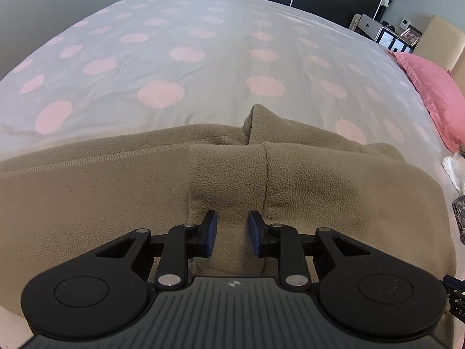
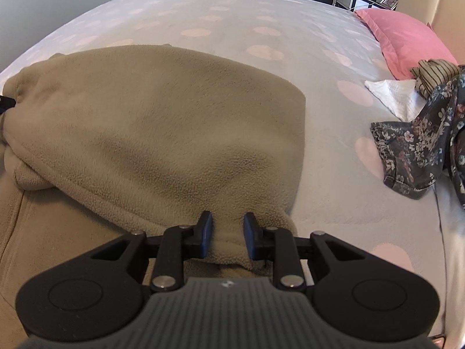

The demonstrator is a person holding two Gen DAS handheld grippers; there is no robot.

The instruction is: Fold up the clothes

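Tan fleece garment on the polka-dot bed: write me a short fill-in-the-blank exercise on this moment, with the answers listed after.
1. The tan fleece garment lies on a grey bedspread patterned with pink ____.
2. The pillow near the beige headboard is ____ in colour.
3. To the right of the fleece, the dark crumpled garment has a ____ print.
4. Fleece sits between the fingers of the left gripper and the ____ gripper.

Answers: dots; pink; floral; right

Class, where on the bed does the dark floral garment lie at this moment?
In the right wrist view, the dark floral garment lies at the right edge of the polka-dot bedspread, just in front of the white cloth and pink pillow.
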